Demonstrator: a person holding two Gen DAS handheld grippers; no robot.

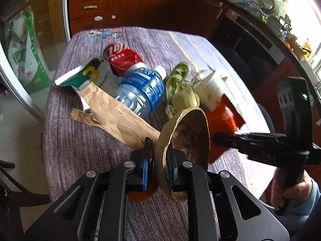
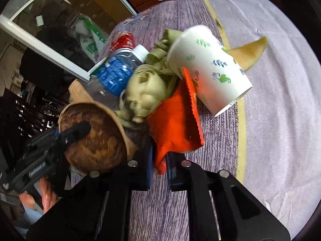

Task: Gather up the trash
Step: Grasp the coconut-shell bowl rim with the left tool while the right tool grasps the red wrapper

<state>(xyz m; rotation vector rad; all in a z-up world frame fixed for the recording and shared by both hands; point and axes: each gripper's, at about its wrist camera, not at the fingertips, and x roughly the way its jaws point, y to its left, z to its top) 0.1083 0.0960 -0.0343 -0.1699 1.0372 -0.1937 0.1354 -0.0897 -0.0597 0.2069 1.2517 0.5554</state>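
My left gripper (image 1: 159, 154) is shut on the rim of a brown paper bowl (image 1: 188, 134), held tilted above the table; the bowl also shows in the right wrist view (image 2: 94, 136). My right gripper (image 2: 159, 156) is shut on the corner of an orange-red wrapper (image 2: 176, 124), which also shows in the left wrist view (image 1: 222, 124). On the wrapper leans a white paper cup (image 2: 208, 68) with green leaf print. Beside it lie a pale green ribbon bundle (image 2: 146, 88), a blue-labelled plastic bottle (image 1: 140, 88), a crushed red can (image 1: 122, 56), a green-and-white packet (image 1: 84, 74) and a brown paper bag (image 1: 118, 118).
The trash lies on a table with a purple cloth (image 1: 80, 150) that has a yellow stripe (image 2: 240, 132). A melon rind (image 2: 250, 54) lies behind the cup. Wooden cabinets (image 1: 120, 4) stand behind the table, a glass door (image 1: 30, 60) at left.
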